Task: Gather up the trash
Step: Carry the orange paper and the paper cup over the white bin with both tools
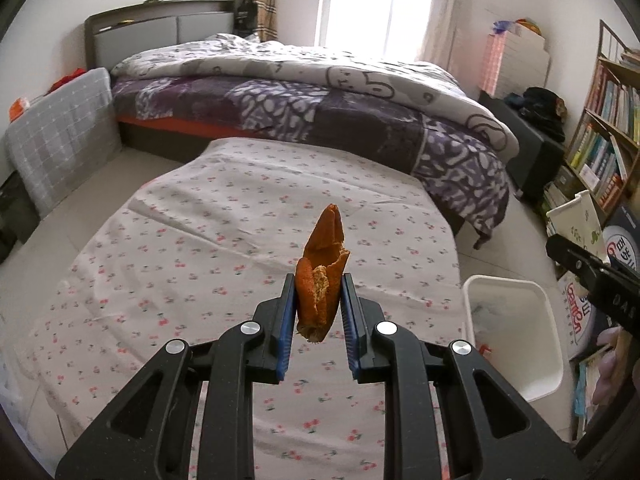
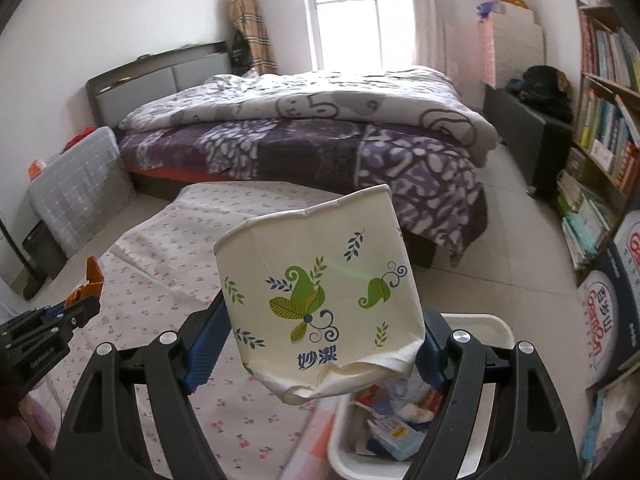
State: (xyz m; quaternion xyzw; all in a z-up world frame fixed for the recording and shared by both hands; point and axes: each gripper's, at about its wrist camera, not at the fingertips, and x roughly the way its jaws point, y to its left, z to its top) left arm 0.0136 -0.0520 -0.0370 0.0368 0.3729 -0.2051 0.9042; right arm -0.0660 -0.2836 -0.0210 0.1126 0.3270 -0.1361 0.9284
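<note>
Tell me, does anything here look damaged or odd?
The paper cup in the right gripper is crushed at its base and creased at the rim. The left gripper pinches a dried orange peel.

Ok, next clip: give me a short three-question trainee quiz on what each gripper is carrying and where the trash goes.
1. True or false: the left gripper is shut on a piece of orange peel.
2. What does the right gripper hold? A) a crumpled paper cup B) a book C) a pillow
3. Fill in: the white bin beside the flowered sheet already contains ____.

Key: 1 true; 2 A, the crumpled paper cup; 3 trash.
</note>
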